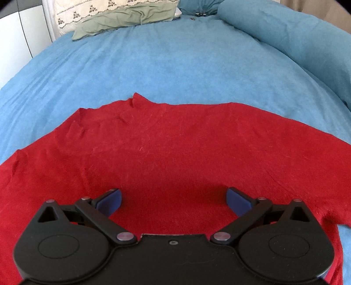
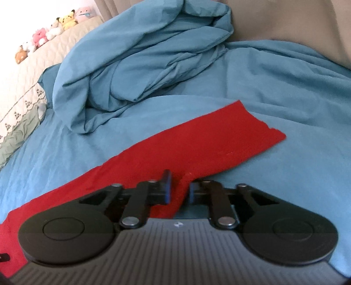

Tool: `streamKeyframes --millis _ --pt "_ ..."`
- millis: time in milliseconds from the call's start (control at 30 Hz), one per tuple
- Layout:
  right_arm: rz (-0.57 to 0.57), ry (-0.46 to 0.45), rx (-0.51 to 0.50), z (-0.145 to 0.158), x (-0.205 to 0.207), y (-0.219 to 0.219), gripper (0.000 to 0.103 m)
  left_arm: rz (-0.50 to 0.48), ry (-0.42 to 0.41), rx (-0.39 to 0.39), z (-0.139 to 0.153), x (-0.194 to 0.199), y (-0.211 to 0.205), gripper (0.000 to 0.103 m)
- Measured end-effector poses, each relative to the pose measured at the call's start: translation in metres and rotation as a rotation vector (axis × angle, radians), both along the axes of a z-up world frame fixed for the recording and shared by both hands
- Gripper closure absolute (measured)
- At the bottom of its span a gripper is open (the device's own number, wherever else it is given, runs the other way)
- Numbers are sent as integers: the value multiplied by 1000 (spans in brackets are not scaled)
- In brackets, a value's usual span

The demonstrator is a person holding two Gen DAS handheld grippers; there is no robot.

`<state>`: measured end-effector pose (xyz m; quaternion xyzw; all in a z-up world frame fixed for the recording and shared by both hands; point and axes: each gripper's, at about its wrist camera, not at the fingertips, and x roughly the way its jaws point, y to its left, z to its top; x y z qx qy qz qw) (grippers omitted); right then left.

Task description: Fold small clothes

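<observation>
The left gripper (image 1: 173, 200) hangs low over the red garment (image 1: 175, 149), its jaws spread wide with nothing caught between them; the blue pads (image 1: 110, 201) stand well apart, with bare red cloth showing in the gap, and whether their tips touch the fabric cannot be told. That garment lies spread flat on the blue bedsheet (image 1: 164, 61), filling the near half of the left wrist view, its far edge slightly rumpled at the left. Beyond it, at the far left of the bed, a green pillow (image 1: 127, 19) lies against a patterned cream pillow (image 1: 92, 8), and a rolled blue duvet (image 1: 285, 32) runs along the right side. In the right wrist view, a row of plush toys (image 2: 50, 28) sits at the far upper left on a cream quilt (image 2: 33, 72), with the bunched blue duvet heaped in the middle distance. The right gripper (image 2: 179, 190) is clamped on the red garment: a pinched ridge of red cloth rises between its nearly closed blue pads (image 2: 167, 186), near the garment's edge. From that pinch a red strip of the garment stretches up and to the right across the bedsheet, ending in an uneven edge.
</observation>
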<state>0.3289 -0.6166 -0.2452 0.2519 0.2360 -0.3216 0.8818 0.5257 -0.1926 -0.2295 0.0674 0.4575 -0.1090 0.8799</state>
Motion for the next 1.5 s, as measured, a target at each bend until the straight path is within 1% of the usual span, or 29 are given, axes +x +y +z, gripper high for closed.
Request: streamKeyframes --millis 33,100,167,267,333,400,433,500,567,633,667,733,767,833,967,1033,1067,1100,1133,1167,1200,1233,1300,1333,1400,1433,1500 --pt "5 3 -9 2 2 3 83 1 6 -3 0 2 1 0" --pt "33 -11 -26 12 8 10 83 -3 15 -1 -1 6 -2 0" --pt "100 -42 -27 24 14 22 83 -6 19 2 0 8 -2 0" --pt "224 -102 -40 50 31 54 83 -9 34 -9 3 9 1 0" --pt "328 -131 -73 71 51 89 83 2 39 -28 8 9 7 0" --pt "437 -170 -106 91 73 129 83 41 44 -41 17 7 23 0" --pt "502 -190 -125 102 86 154 83 61 32 -38 23 4 34 0" --pt "638 -223 -168 118 107 202 83 78 -26 -25 33 -5 59 0" --pt "767 -236 -191 122 128 255 83 98 -80 14 40 -13 87 0" --pt "885 -221 -204 109 148 307 83 140 -90 46 40 -18 118 0" --pt "935 -201 -204 97 156 332 83 164 -85 44 40 -20 131 0" --pt "1011 -140 -190 68 168 375 84 198 -84 11 38 -26 157 0" --pt "1038 -107 -182 52 171 392 84 212 -87 -2 37 -29 169 0" --pt "1080 -37 -182 22 173 424 84 228 -83 -3 33 -32 183 0" --pt "1129 51 -216 -17 165 458 83 227 -68 -13 29 -32 197 0" --pt "1153 72 -254 -26 160 464 78 211 -75 -24 31 -33 196 0" --pt "1149 81 -276 -28 156 466 69 207 -82 -23 33 -36 201 0" --pt "1158 83 -277 -28 156 470 60 202 -88 -21 35 -37 201 0" --pt "1172 81 -268 -27 152 469 37 192 -94 -22 38 -38 199 0" --pt "1181 75 -270 -22 148 465 22 183 -102 -27 41 -39 198 0" --pt "1186 65 -293 -19 145 467 19 168 -114 -37 46 -41 196 0" --pt "1187 57 -331 -14 138 463 18 149 -125 -47 50 -41 193 0" --pt "1193 75 -375 -3 124 455 18 82 -140 -50 57 -44 182 0" --pt "1195 91 -367 4 122 447 18 27 -139 -36 59 -45 171 0" --pt "1182 103 -343 14 105 430 12 -48 -150 3 56 -45 150 0" --pt "1160 105 -350 17 98 422 6 -83 -141 21 51 -45 139 0" --pt "1100 101 -387 15 83 407 5 -133 -122 53 38 -42 120 2"
